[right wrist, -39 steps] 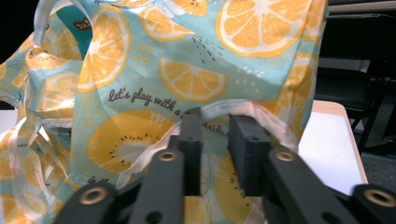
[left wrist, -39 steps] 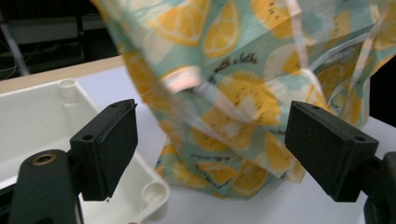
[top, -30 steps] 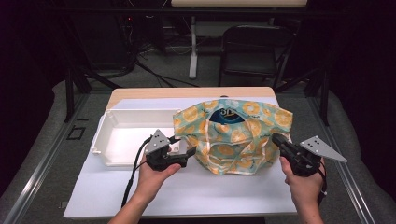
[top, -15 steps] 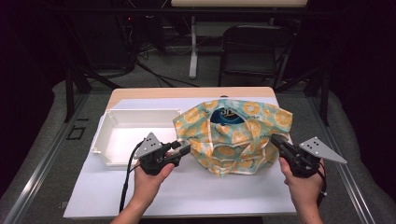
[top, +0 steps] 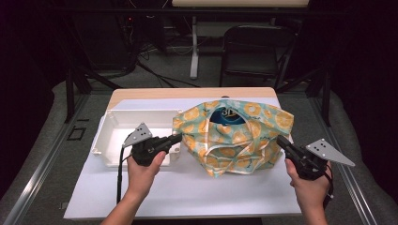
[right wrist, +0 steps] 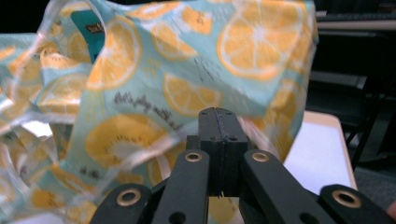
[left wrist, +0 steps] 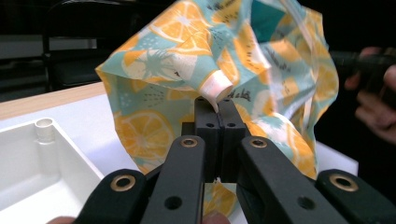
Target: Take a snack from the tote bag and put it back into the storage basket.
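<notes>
Orange-print bag (top: 234, 136), left tongs (left wrist: 217, 105) just closing onto its rim, right tongs (right wrist: 218, 114) clamped on fabric

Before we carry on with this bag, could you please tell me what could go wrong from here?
1. The left hand-held gripper pinches only a thin rolled edge of the orange-print bag; its jaws have just been closing, so that small bite might slip.
2. The right hand-held gripper grips the opposite edge; pulling apart could strain the fabric.
3. The blue item inside could tip out if the bag tilts.
</notes>
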{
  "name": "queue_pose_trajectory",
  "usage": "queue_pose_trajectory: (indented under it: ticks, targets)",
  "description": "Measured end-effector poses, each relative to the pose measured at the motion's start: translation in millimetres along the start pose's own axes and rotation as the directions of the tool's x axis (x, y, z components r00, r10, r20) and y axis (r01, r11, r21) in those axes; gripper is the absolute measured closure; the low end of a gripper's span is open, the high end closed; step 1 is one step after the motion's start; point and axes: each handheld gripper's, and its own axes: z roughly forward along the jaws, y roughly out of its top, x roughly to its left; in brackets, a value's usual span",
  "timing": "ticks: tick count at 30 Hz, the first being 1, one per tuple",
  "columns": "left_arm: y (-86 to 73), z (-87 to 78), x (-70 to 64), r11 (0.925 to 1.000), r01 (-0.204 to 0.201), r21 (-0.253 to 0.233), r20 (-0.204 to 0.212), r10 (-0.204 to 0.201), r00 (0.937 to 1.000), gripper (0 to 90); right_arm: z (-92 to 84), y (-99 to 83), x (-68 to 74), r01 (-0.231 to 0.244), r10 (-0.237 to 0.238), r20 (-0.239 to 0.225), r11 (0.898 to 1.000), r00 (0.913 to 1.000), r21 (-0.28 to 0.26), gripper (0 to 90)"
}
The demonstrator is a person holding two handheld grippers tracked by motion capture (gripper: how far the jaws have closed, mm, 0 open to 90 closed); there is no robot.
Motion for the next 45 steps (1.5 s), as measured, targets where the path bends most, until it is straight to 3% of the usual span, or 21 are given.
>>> queue_pose_trajectory:
  ticks: [2, 4, 5, 7, 9, 10, 11, 13, 15, 17, 18, 19, 22, 26, 29, 31, 34, 37, 41, 44, 45]
  targets:
    - [0.1, 1.7, -1.6, 1.0000, -0.003, 0.000, -0.007, 0.003, 1.0000, 90.0, -3.8, -7.3, 1.9, -0.033, 0.034, -0.059, 0.999, 0.9977, 0.013, 87.5]
    - [0.1, 3.8, -3.9, 1.0000, -0.006, 0.006, -0.003, 0.006, 1.0000, 90.0, -7.3, -15.8, 10.6, -0.031, 0.035, -0.112, 0.999, 0.9931, 0.035, 79.6]
    - [-0.7, 6.3, -6.3, 1.0000, 0.001, -0.008, -0.022, -0.001, 0.9998, 90.0, -8.1, -19.7, 15.5, -0.028, 0.035, -0.135, 0.998, 0.9902, 0.049, 76.3]
    - [-0.8, 8.3, -6.9, 0.9999, -0.010, 0.007, 0.003, 0.010, 0.9999, 89.9, -6.2, -26.3, 25.5, -0.019, 0.032, -0.189, 0.998, 0.9815, 0.068, 68.5]
    - [-2.4, 10.1, -9.0, 0.9998, -0.014, 0.010, 0.009, 0.014, 0.9999, 89.8, 0.8, -29.7, 36.4, 0.012, 0.006, -0.205, 0.996, 0.9787, 0.085, 54.4]
    - [-2.4, 10.1, -9.0, 0.9998, -0.014, 0.010, 0.009, 0.014, 0.9999, 89.7, 0.8, -29.7, 36.4, 0.012, 0.006, -0.205, 0.996, 0.9787, 0.085, 54.4]
    - [-4.6, 10.8, -10.8, 0.9995, -0.025, 0.020, 0.004, 0.025, 0.9997, 89.5, 9.5, -30.8, 45.5, 0.030, -0.011, -0.204, 0.995, 0.9790, 0.090, 42.7]
    - [-6.0, 10.4, -11.2, 0.9994, -0.026, 0.024, 0.003, 0.026, 0.9997, 89.2, 17.3, -29.5, 51.4, 0.028, -0.007, -0.210, 0.995, 0.9777, 0.094, 35.4]
    - [-8.8, 8.5, -10.3, 0.9993, -0.026, 0.028, 0.001, 0.026, 0.9997, 88.9, 20.8, -28.1, 54.5, 0.024, -0.004, -0.208, 0.995, 0.9781, 0.094, 35.7]
    - [-12.6, 5.0, -6.2, 0.9994, -0.011, 0.033, -0.002, 0.012, 0.9999, 88.7, 26.1, -26.0, 59.2, 0.035, -0.019, -0.166, 0.995, 0.9860, 0.097, 53.1]
    - [-12.6, 5.0, -6.2, 0.9994, -0.011, 0.033, -0.002, 0.012, 0.9999, 88.3, 26.1, -26.0, 59.2, 0.035, -0.019, -0.166, 0.995, 0.9860, 0.097, 53.1]
    - [-14.7, 2.8, -4.2, 0.9995, -0.003, 0.032, -0.002, 0.004, 1.0000, 87.9, 29.0, -25.9, 59.6, 0.036, -0.018, -0.153, 0.993, 0.9880, 0.116, 74.1]
    - [-15.3, -0.4, -4.6, 0.9992, -0.014, 0.038, 0.003, 0.014, 0.9999, 86.9, 24.6, -22.9, 59.9, 0.051, -0.036, -0.160, 0.994, 0.9864, 0.094, 88.5]
    - [-13.1, -6.4, -5.1, 0.9991, -0.027, 0.033, -0.006, 0.027, 0.9996, 84.2, 13.3, -11.1, 57.6, 0.044, -0.035, -0.185, 0.998, 0.9822, 0.046, 90.0]
    - [-11.9, -10.4, -3.1, 0.9998, -0.013, 0.016, -0.008, 0.013, 0.9999, 70.9, 8.3, -1.6, 53.7, 0.048, -0.045, -0.180, 0.999, 0.9826, 0.017, 90.0]
    - [-11.1, -12.3, -3.4, 0.9999, -0.006, 0.009, -0.062, 0.007, 0.9981, 56.1, 7.9, 4.1, 51.6, 0.045, -0.044, -0.175, 0.999, 0.9835, 0.000, 90.0]
    - [-10.3, -15.5, -2.7, 0.9997, -0.026, 0.000, -0.075, 0.026, 0.9968, 47.7, 10.7, 12.4, 50.1, 0.055, -0.056, -0.178, 0.998, 0.9824, -0.015, 90.0]
    - [-8.2, -13.9, -6.1, 0.9971, -0.073, 0.020, -0.105, 0.075, 0.9917, 42.5, 16.0, 22.7, 50.5, 0.061, -0.067, -0.180, 0.998, 0.9814, -0.034, 90.0]
    - [-4.0, -7.8, -10.1, 0.9945, -0.098, 0.037, -0.122, 0.102, 0.9872, 37.1, 23.4, 38.6, 50.4, 0.069, -0.079, -0.184, 0.996, 0.9797, -0.057, 90.0]
    - [7.0, 4.5, -16.1, 0.9865, -0.156, 0.050, -0.168, 0.162, 0.9723, 33.7, 29.0, 48.9, 47.6, 0.066, -0.076, -0.183, 0.996, 0.9802, -0.060, 90.0]
    - [7.0, 4.5, -16.1, 0.9865, -0.156, 0.050, -0.168, 0.162, 0.9723, 32.5, 30.3, 51.7, 47.1, 0.068, -0.078, -0.185, 0.996, 0.9797, -0.059, 90.0]
